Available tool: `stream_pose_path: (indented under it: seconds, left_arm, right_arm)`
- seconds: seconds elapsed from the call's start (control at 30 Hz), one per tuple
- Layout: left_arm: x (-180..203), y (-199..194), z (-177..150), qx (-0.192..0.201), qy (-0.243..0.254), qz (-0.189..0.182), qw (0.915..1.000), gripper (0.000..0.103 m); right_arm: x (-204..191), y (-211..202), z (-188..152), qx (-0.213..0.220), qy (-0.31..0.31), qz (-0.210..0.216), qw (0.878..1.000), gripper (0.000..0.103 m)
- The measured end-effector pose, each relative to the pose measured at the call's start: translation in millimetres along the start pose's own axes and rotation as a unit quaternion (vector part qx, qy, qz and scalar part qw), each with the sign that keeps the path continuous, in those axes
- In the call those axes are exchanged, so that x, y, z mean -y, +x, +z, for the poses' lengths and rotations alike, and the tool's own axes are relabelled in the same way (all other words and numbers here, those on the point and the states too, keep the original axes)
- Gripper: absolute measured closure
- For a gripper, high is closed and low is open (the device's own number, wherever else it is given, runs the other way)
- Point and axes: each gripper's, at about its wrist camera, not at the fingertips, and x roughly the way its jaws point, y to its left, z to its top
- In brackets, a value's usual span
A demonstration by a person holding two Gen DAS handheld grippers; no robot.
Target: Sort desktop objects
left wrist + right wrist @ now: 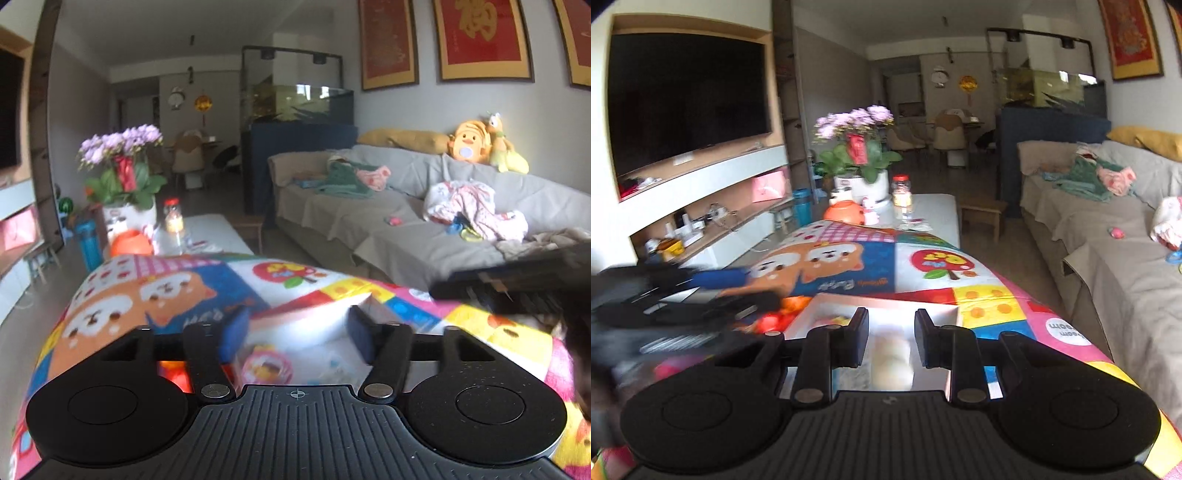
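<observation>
Nearest, the right hand-held gripper [891, 338] hangs above a shallow white rectangular tray [827, 306] on the bench, its jaws drawn close together with a gap left and nothing clamped. Below that gap lies a pale cream, rounded object [892, 363], too blurred to name. To its left the left hand-held gripper [297, 332] has its jaws about half apart over the same tray [314, 314], empty, with a small round pink and yellow item [266, 367] blurred beneath.

The two grippers sit near each other, the left one a dark smear at the right one's left side; I judge they could collide over the tray. The bright patchwork cartoon cloth [923, 266] covering the bench could snag on a low fingertip and drag the tray.

Farther off stand an orange round pot [844, 212], a clear glass jar with a red lid [902, 195] and a white planter of lilac flowers [860, 184]; a wide swing could topple the jar.
</observation>
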Motion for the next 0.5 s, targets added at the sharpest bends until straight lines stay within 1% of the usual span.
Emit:
stream_pose_path:
  seconds: [0.03, 0.07, 0.1, 0.13, 0.17, 0.2, 0.23, 0.27, 0.3, 0.33, 0.4, 0.47, 0.5]
  left_arm:
    - [-3, -6, -10, -0.004, 0.003, 0.0, 1.0, 0.025]
    - [-4, -12, -22, -0.011, 0.005, 0.0, 0.9999, 0.023]
    - [-6, -17, -35, -0.021, 0.003, -0.003, 0.9998, 0.021]
    - [-6, -21, -47, -0.034, -0.001, -0.007, 0.9994, 0.018]
    - [-6, -24, -60, -0.049, -0.005, -0.012, 0.9987, 0.016]
    - [-6, -27, -73, -0.064, -0.007, -0.013, 0.9978, 0.012]
    - [-6, -28, -85, -0.078, -0.007, -0.01, 0.9969, 0.009]
    - [-6, -29, -96, -0.092, -0.007, -0.005, 0.9957, 0.009]
    - [-5, -31, -106, -0.104, -0.007, -0.001, 0.9945, 0.009]
    - [-6, -33, -115, -0.114, -0.01, 0.002, 0.9934, 0.008]
    - [-9, -38, -125, -0.125, -0.018, 0.006, 0.9919, 0.007]
    - [-14, -45, -131, -0.126, -0.026, 0.011, 0.9917, 0.006]
    - [-17, -49, -132, -0.124, -0.031, 0.014, 0.9917, 0.006]
  right_arm:
    - [1, 3, -2, 0.001, 0.001, -0.006, 1.0, 0.07]
    - [1, 4, -6, 0.001, -0.001, -0.008, 1.0, 0.069]
    - [1, 3, -11, 0.0, -0.004, -0.008, 1.0, 0.065]
    - [1, 0, -17, -0.003, -0.006, -0.007, 1.0, 0.057]
    - [0, -4, -23, -0.009, -0.006, -0.003, 1.0, 0.052]
    - [-2, -8, -31, -0.018, -0.006, 0.005, 1.0, 0.041]
    - [-5, -14, -39, -0.028, -0.006, 0.014, 0.999, 0.034]
    - [-9, -19, -47, -0.041, -0.011, 0.023, 0.999, 0.031]
    - [-16, -23, -57, -0.057, -0.02, 0.034, 0.998, 0.026]
    - [-24, -25, -68, -0.074, -0.03, 0.044, 0.996, 0.022]
    - [-44, -25, -88, -0.11, -0.058, 0.062, 0.99, 0.02]
    - [-58, -22, -103, -0.132, -0.084, 0.071, 0.985, 0.017]
    - [-65, -19, -110, -0.141, -0.091, 0.075, 0.983, 0.013]
